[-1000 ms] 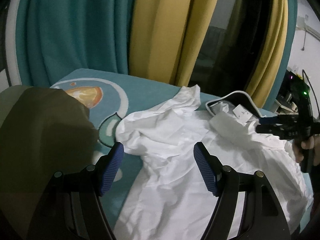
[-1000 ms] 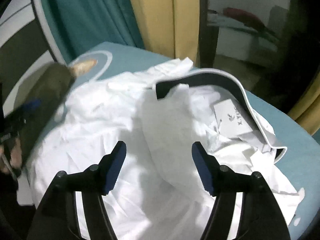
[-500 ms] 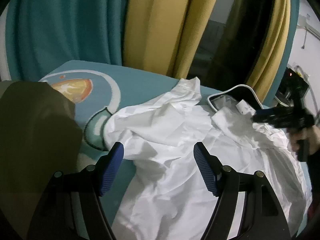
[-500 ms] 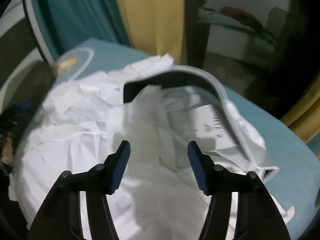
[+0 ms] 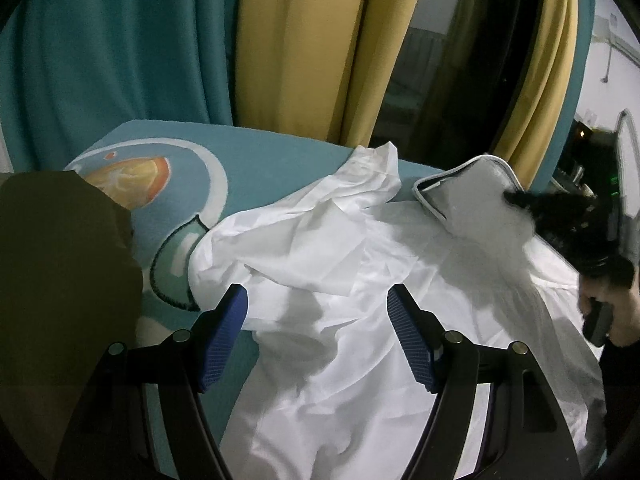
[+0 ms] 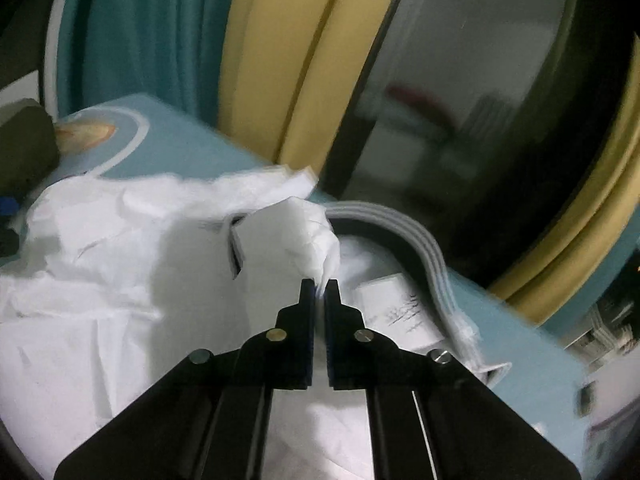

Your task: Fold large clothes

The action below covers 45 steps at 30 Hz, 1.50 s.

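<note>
A large white garment [image 5: 344,264] lies crumpled on a teal bed cover [image 5: 256,156]. Its grey-edged collar [image 5: 464,192] stands up at the far right. My left gripper [image 5: 318,308] is open and empty, hovering above the garment's near left part. My right gripper [image 6: 320,284] is shut on a bunched fold of the white garment [image 6: 316,236] next to the collar [image 6: 404,236] and a white label [image 6: 396,312]. In the left wrist view the right gripper [image 5: 520,202] shows blurred at the collar, with the hand holding it below.
A dark olive pillow [image 5: 60,280] lies at the left on the bed. Teal curtains [image 5: 120,48] and yellow curtains [image 5: 304,48] hang behind the bed, with a dark window [image 5: 460,60] between them. The cover carries a round orange and white print [image 5: 132,176].
My right gripper has moved forward to the collar area and closed on a fold of the white garment, lifting it. My left gripper stays open, shifted slightly over the garment.
</note>
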Each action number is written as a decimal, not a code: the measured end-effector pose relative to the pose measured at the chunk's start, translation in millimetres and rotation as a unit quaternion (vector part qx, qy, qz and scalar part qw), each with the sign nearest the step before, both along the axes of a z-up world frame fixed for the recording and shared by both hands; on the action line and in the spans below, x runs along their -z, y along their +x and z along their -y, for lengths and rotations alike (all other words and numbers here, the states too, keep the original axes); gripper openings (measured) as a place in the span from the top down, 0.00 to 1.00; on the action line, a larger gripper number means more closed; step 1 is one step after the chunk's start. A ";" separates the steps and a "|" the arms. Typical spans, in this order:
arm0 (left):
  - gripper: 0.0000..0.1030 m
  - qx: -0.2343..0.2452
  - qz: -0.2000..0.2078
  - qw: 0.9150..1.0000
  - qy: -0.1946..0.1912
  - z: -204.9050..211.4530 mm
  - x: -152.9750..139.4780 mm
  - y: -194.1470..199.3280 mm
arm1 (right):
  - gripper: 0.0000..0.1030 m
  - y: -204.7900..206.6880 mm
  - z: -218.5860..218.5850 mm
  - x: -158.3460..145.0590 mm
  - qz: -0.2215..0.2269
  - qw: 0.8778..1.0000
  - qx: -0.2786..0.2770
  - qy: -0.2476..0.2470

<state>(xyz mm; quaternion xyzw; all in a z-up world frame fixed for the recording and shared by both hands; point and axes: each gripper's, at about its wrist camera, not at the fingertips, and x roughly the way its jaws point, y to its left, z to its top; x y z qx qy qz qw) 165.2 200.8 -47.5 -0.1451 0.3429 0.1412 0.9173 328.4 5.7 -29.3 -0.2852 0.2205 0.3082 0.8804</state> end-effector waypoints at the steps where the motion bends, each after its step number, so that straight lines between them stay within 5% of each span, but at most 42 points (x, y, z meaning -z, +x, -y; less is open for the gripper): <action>1: 0.27 0.000 0.001 1.000 0.000 0.8 -0.4 -1.0 | 0.96 -4.4 0.5 -6.8 0.021 1.000 0.003 0.003; 6: 0.26 0.004 0.009 1.000 0.001 8.6 -6.3 -2.6 | 0.96 -32.0 -7.4 -16.5 0.130 0.991 0.021 0.001; 8: 0.26 0.005 0.011 1.000 0.002 11.1 -9.1 -4.3 | 0.96 -39.3 -11.4 -9.8 0.124 0.992 0.001 -0.011; 11: 0.27 0.006 0.013 1.000 0.008 13.7 -13.1 -9.1 | 0.96 -62.4 -28.3 15.3 0.070 0.995 -0.060 -0.047; 15: 0.27 0.000 0.008 1.000 0.012 9.0 -12.8 -13.8 | 0.90 -76.3 -37.9 48.9 -0.102 0.981 -0.149 -0.073; 16: 0.27 -0.002 0.006 1.000 0.012 7.5 -12.2 -14.7 | 0.78 -76.7 -38.1 53.1 -0.125 0.977 -0.157 -0.076; 17: 0.27 -0.004 0.005 1.000 0.013 6.3 -11.7 -15.1 | 0.55 -79.5 -34.3 55.9 -0.144 0.973 -0.166 -0.072; 19: 0.27 -0.003 0.004 1.000 0.014 6.1 -12.2 -14.5 | 0.31 -78.4 -25.5 51.9 -0.172 0.970 -0.166 -0.046; 21: 0.27 0.003 0.002 1.000 0.021 7.8 -12.9 -12.1 | 0.31 -70.0 -9.0 40.0 -0.207 0.965 -0.163 -0.011; 25: 0.27 0.028 -0.003 0.999 0.031 14.6 -14.6 0.3 | 0.31 -57.4 34.5 19.4 -0.223 0.965 -0.132 0.038; 29: 0.26 0.075 -0.013 0.996 0.044 30.0 -15.2 26.1 | 0.31 -25.1 88.9 20.5 -0.209 0.976 -0.034 0.047; 36: 0.26 0.151 -0.068 0.985 0.049 62.7 17.7 71.0 | 0.31 22.2 166.3 50.1 -0.166 0.975 0.150 0.001; 41: 0.27 0.171 -0.108 0.978 0.053 66.1 46.7 79.2 | 0.28 19.1 208.6 59.7 -0.219 0.965 0.140 0.026; 45: 0.27 0.168 -0.101 0.978 0.070 59.3 31.9 82.7 | 0.28 11.8 217.9 47.1 -0.194 0.967 0.158 0.043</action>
